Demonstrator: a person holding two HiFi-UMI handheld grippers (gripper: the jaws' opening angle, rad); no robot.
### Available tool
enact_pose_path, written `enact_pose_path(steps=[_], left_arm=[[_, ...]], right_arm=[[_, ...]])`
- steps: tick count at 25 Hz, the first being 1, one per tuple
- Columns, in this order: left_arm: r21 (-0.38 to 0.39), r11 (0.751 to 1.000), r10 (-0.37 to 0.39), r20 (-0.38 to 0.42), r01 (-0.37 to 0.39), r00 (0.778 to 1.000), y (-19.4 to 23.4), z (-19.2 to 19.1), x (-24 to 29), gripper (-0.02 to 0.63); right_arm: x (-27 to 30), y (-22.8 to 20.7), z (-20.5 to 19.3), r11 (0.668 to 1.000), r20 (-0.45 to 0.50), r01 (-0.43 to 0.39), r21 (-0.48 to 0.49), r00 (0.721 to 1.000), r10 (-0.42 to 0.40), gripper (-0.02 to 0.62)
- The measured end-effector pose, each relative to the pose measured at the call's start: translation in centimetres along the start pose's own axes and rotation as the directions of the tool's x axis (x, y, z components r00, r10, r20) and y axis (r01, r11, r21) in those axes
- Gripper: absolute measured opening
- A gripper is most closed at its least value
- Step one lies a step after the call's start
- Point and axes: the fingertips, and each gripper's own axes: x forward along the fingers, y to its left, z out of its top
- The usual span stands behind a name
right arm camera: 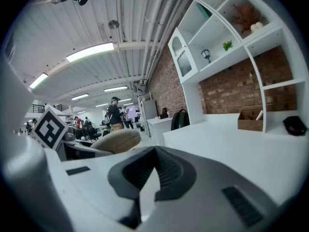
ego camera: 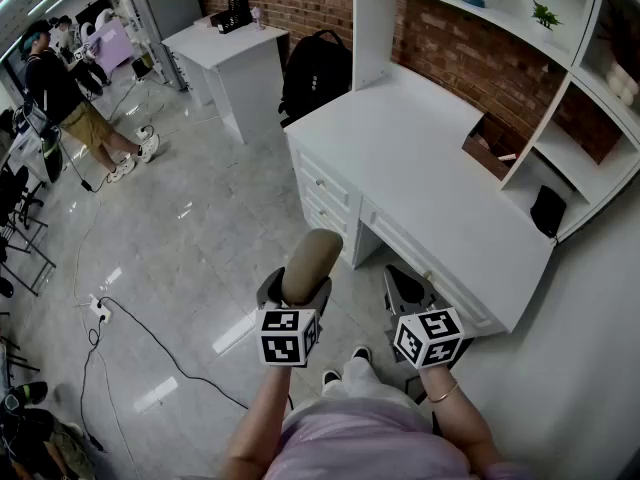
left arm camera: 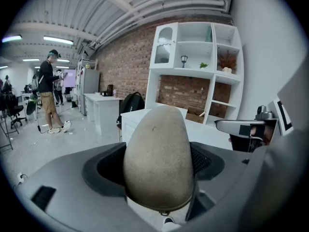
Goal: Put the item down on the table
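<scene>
Clamping a beige oval case [ego camera: 311, 264] upright above the floor, short of the white bench [ego camera: 420, 158], the left hand-held gripper [ego camera: 294, 290] looked poised to carry it over, the right hand-held gripper [ego camera: 406, 284] clenched empty alongside.

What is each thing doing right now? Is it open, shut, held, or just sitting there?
left gripper: shut on the beige case.
beige case: held up in the air, not on the desk yet.
right gripper: shut, nothing in it.
desk drawers: closed.
wooden box: open on top, sitting on the desk.
</scene>
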Motion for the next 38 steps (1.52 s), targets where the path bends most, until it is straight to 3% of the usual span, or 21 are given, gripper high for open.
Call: enact_pose_path(steps=[16, 25, 38], left_arm=[[-0.005, 1.000, 0.005, -0.013, -0.005, 1.000, -2.2, 2.3, 7.6, 0.387], [0.020, 1.000, 0.015, -0.012, -0.015, 1.000, -4.0, 3.3, 9.9, 0.387], [0.058, 0.998, -0.011, -0.031, 0.012, 0.999, -2.1, 6.9, 18.4, 0.387]], right_arm=[[3.1, -7.3, 1.5, 1.000, -0.004, 0.001, 0.008, 1.000, -0.001, -0.002], [4.3, -9.2, 1.8, 0.999, -0.007, -0.036, 0.004, 0.999, 0.036, -0.002], [10.6, -14.3, 3.7, 0.999, 0.003, 0.004, 0.041, 1.000, -0.004, -0.002]])
